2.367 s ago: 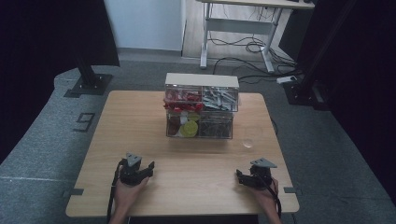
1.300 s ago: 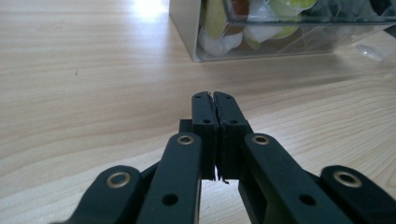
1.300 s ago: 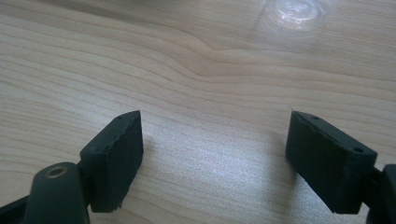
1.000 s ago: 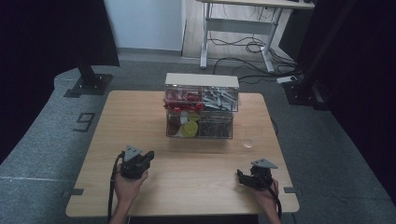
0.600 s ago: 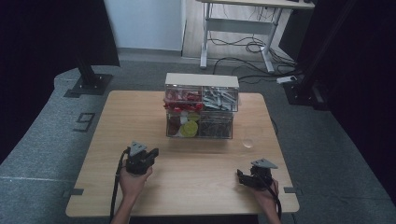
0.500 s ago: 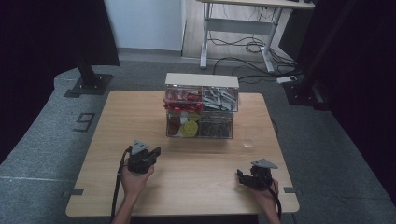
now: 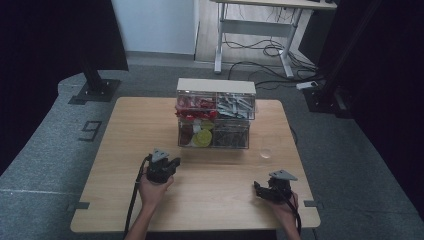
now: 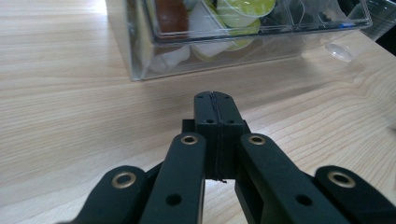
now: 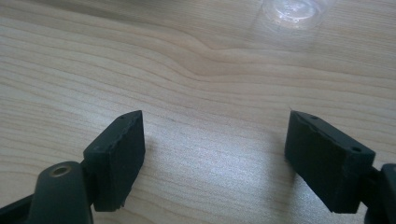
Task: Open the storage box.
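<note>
I kept the left gripper (image 7: 162, 167) clenched empty, aimed at the clear drawer box (image 7: 215, 117) mid-table for approach; the right gripper (image 7: 270, 190) sat released near the small clear cup (image 7: 266, 153)

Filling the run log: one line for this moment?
left gripper: shut, empty, facing clear plastic drawer box | right gripper: open, empty, above wooden table
</note>
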### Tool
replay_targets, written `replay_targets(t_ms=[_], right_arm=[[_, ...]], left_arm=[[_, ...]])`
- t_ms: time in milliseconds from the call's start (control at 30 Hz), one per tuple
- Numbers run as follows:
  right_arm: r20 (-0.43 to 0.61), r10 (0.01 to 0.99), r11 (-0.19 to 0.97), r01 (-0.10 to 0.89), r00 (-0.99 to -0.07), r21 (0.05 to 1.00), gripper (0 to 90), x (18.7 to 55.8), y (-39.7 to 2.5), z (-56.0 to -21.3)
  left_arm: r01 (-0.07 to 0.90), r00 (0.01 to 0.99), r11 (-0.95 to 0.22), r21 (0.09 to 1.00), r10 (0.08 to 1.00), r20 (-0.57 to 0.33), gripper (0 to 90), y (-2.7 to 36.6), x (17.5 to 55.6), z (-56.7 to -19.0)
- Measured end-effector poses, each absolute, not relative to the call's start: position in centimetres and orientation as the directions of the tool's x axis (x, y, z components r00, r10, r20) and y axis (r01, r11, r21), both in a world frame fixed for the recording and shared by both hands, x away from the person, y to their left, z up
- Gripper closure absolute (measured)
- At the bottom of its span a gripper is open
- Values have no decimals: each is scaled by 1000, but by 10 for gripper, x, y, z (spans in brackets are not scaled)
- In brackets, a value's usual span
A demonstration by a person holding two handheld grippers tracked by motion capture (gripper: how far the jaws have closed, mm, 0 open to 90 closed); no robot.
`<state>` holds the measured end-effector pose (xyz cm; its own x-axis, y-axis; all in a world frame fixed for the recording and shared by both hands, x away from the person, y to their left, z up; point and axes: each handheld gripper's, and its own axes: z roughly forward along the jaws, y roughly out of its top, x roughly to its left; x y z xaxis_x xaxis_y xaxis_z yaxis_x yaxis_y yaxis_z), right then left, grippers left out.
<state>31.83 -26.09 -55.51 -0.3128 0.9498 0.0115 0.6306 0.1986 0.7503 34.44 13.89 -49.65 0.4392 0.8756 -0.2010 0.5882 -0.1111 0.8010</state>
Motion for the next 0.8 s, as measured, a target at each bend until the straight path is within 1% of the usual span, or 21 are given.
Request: replay_targets(t_ms=[233,633,800], right_arm=[[11,950,199,630,-313,750,205,319,-261,-555],[11,951,197,631,-310,750,206,319,-261,-555],[11,951,196,631,-309,750,206,319,-261,-555]], left_arm=[[582,435,-122,804,882,-182,900,130,353,-496],[597,421,-101,796,884,-203,900,131,366,-504],[604,425,-111,789,883,-201,900,129,372,-507]])
